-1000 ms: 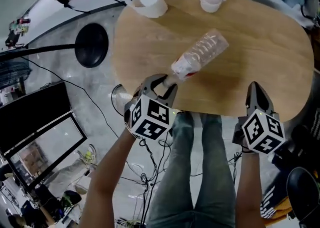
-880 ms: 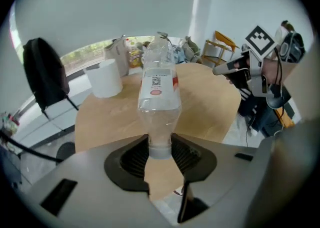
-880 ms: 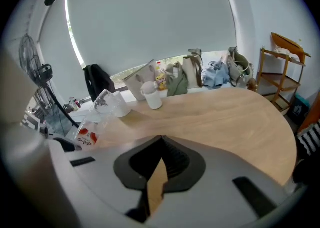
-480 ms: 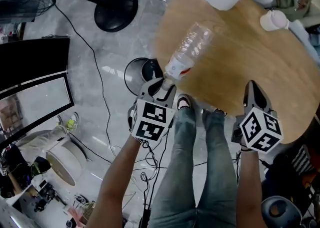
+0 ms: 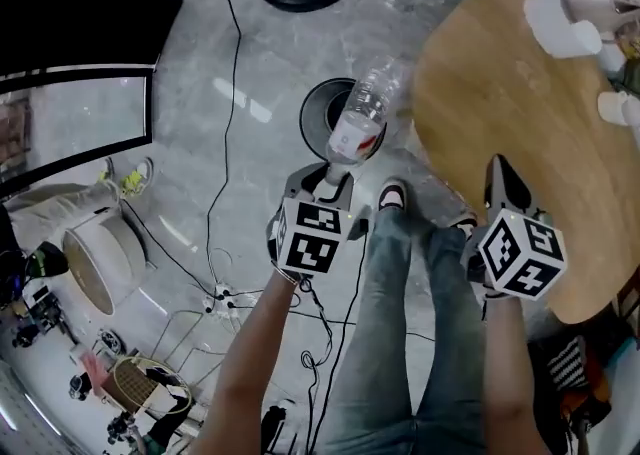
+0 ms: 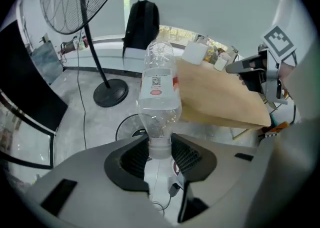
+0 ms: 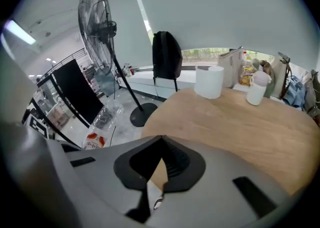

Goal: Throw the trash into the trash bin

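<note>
1. Bottle (image 5: 358,121) first: the clear plastic one with the red-and-white label is held by its neck in my left gripper (image 5: 325,181). The fingers are partly closed and pinch just below the cap, with the body pointing away from me.
2. It is off the counter and out over the floor. In the head view its body overlaps the dark round trash bin (image 5: 312,123), which stands on the floor just beside the counter's edge.
3. From so steep an angle I can't be sure the bottle is squarely above the opening. The left gripper view puts the bin's rim (image 6: 125,129) low and slightly left of the bottle, so it is probably near rather than centred.
4. My right gripper (image 5: 503,178) has its fingers pressed together with nothing between them, and it hangs by the near edge of the counter (image 5: 500,93).
5. White cups (image 5: 560,23) stand at the counter's far right; I can't say whether they count as trash.
6. My reading of progress: the pick-up and most of the carry are done. Lining up over the bin and opening the fingers are left.
</note>
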{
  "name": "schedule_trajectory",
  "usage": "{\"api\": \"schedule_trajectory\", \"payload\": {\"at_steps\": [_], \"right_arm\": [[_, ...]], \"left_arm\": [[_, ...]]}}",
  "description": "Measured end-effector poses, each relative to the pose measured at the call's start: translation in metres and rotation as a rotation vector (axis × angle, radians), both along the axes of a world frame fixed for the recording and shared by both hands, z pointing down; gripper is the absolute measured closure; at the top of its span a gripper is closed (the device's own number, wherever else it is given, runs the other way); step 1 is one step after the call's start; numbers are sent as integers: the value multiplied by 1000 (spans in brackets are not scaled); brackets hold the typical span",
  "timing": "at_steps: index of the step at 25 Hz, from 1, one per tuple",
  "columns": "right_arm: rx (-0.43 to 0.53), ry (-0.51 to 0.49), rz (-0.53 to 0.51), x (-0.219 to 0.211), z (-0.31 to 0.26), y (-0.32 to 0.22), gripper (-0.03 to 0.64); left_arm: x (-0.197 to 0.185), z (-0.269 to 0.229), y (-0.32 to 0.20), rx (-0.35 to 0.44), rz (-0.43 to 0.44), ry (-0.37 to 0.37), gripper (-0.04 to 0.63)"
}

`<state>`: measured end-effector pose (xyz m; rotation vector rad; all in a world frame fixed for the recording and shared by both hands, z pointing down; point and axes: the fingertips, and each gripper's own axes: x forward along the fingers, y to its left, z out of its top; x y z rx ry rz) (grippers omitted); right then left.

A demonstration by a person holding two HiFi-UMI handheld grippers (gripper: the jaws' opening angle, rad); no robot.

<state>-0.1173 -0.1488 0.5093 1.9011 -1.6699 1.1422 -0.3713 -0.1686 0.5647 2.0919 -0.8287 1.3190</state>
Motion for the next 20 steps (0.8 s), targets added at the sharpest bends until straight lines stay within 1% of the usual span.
{"api": "schedule_trajectory", "payload": {"at_steps": [3, 8, 11, 14, 16, 18, 20], "right_arm": [[-12, 2, -57, -24, 11, -15, 611], [-52, 13, -128, -59, 17, -22, 611], [-73, 18, -159, -67, 24, -24, 611], [-77, 20, -174, -66, 37, -24, 611], [-76, 20, -174, -65, 41, -23, 611], [-77, 19, -169, -63, 42, -22, 611], [-78, 17, -162, -61, 42, -21, 611]], "left_arm": [[-25, 30, 7, -49, -65, -17, 448], [-66, 74, 31, -159, -152, -59, 448], [-77, 97, 44, -204, -191, -77, 448], [-79, 118, 50, -239, -211, -90, 448], [-75, 125, 52, -259, -216, -76, 446], [-71, 126, 47, -266, -245, -35, 435], [-66, 124, 42, -293, -278, 20, 343]]}}
